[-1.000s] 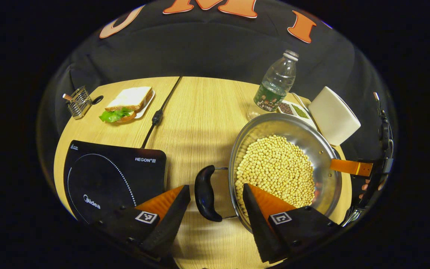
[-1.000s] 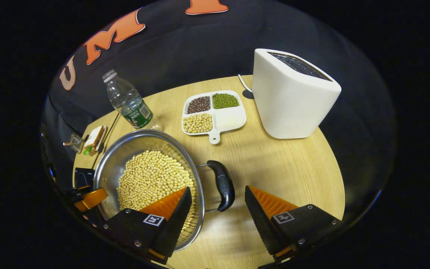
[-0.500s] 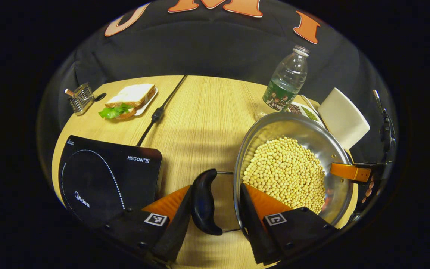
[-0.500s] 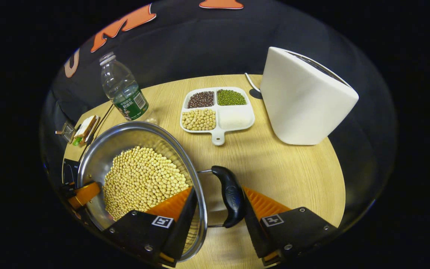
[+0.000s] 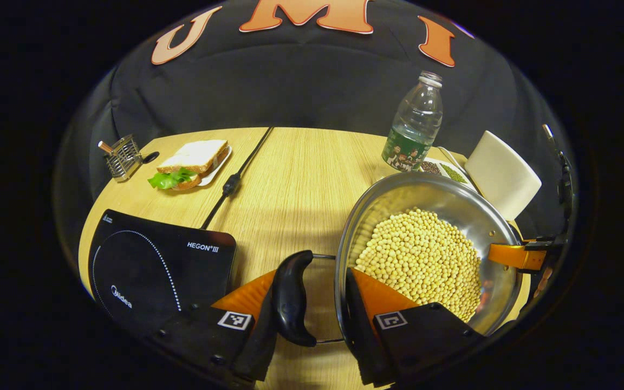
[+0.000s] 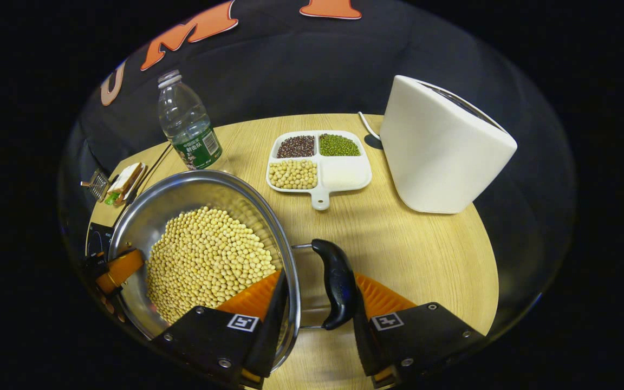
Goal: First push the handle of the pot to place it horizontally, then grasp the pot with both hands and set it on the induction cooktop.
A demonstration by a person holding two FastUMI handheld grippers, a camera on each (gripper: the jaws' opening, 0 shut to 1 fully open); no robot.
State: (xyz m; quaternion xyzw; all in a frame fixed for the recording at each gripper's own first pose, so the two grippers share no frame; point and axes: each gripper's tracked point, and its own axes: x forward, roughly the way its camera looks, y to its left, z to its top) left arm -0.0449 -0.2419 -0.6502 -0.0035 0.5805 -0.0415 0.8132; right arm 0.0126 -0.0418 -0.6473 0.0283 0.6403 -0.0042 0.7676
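The left gripper (image 5: 309,319) is clamping across one black handle (image 5: 291,298) and the pot's steel rim, one finger outside the handle, the other inside the pot (image 5: 426,211) over the soybeans (image 5: 423,260). The right gripper (image 6: 317,314) is gripping the opposite handle (image 6: 336,284) the same way, its fingers pinching rim and handle together. Both handles are lying level, each a curved, glossy black bar on thin wire arms.

The pot is sitting on the table (image 6: 426,249) towards its near right edge, a wide, shiny metal bowl heaped with small round yellow beans. To its left, at the table's near left corner, the induction cooktop (image 5: 155,260) is lying flat, dark and smooth with a dotted ring. Bare wood grain is separating cooktop and pot, crossed only by the black cable (image 5: 233,179) running to the far edge.

Behind the pot, a clear plastic bottle (image 6: 187,130), a white divided dish (image 6: 317,165) of beans and a white, matte toaster (image 6: 442,151) are crowding the far right edge. A sandwich (image 5: 190,162) and a small wire rack (image 5: 122,157) are occupying the far left corner.
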